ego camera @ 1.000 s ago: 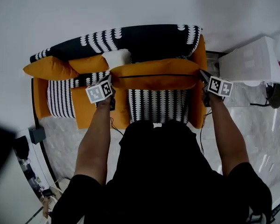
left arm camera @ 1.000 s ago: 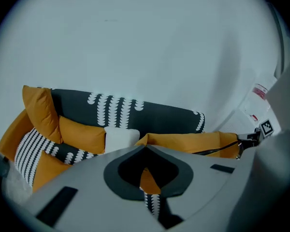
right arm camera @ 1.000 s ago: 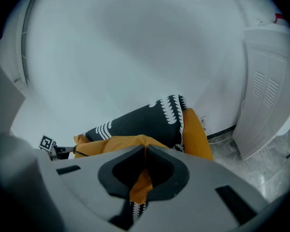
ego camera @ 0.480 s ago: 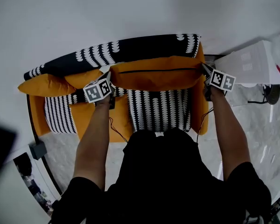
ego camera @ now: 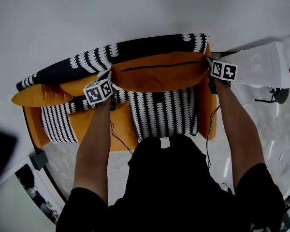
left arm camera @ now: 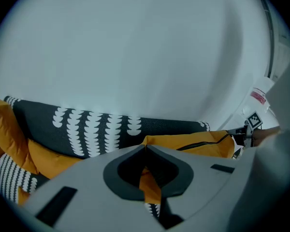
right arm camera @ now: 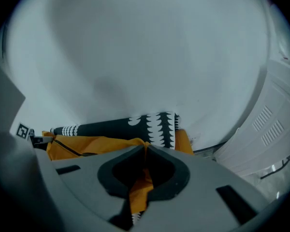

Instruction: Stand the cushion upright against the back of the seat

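Observation:
A long orange cushion [ego camera: 159,71] with a dark zip along its top stands on edge against the black-and-white patterned back [ego camera: 130,50] of the sofa seat. My left gripper [ego camera: 108,87] is shut on the cushion's left corner; orange fabric [left arm camera: 150,185] shows pinched between its jaws. My right gripper [ego camera: 210,74] is shut on the cushion's right corner, with orange fabric [right arm camera: 139,190] between its jaws. The striped seat [ego camera: 159,112] lies below the cushion.
A second orange cushion [ego camera: 36,94] lies at the sofa's left end, over a striped seat pad [ego camera: 58,124]. A white appliance [ego camera: 266,64] stands to the right of the sofa. A white wall runs behind it. Cables hang down from both grippers.
Both grippers have carried the cushion away from me, up to the sofa back. It now covers the white pillow and rests against the backrest.

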A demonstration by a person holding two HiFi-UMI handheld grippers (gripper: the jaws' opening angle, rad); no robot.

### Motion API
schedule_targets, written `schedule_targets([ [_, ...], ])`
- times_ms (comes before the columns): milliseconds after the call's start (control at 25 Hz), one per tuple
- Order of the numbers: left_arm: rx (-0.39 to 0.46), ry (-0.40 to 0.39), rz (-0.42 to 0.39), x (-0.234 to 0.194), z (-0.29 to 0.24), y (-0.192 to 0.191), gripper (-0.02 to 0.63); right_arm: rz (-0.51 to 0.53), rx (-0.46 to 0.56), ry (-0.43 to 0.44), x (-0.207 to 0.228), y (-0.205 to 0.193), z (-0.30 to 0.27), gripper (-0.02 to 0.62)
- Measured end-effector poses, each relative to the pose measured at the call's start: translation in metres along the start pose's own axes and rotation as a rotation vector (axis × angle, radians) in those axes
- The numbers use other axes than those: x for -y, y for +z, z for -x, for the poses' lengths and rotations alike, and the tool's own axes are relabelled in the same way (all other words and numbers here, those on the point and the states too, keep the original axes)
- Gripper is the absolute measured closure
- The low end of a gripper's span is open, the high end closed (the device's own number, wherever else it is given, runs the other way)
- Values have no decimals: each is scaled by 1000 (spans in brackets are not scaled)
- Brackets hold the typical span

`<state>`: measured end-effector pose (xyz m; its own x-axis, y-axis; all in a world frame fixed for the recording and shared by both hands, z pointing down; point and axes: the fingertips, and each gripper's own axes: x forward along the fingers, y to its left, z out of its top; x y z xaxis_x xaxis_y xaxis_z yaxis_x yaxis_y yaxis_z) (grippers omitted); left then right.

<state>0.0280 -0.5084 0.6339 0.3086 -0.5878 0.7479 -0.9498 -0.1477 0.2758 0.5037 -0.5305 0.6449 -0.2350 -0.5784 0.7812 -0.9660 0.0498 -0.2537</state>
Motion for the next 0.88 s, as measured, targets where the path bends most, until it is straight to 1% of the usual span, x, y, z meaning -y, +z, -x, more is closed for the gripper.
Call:
schedule_targets([
  [120,-5,3,-3,-1,-12,6,584,73,-37,-34,4,4,-13,551],
  [240,-12,9,-14,0,-20,12,584,122,-61,-65,8,9,-19,551],
  [400,-25,14,-31,-3,-26,17,584,198,-36,-127,10,20,-11,549],
  [520,-32,16,-23,-4,-29,19,583,249,-8,-148,8,27,4,534],
  [640,-37,23,-31,-4,-29,22,583,244,41,-147,4,30,24,534],
  [760,-41,35,-46,-5,-26,28,583,225,81,-122,-8,27,44,534],
  [880,-20,33,-56,-5,-19,35,583,243,97,-86,-27,15,63,534],
])
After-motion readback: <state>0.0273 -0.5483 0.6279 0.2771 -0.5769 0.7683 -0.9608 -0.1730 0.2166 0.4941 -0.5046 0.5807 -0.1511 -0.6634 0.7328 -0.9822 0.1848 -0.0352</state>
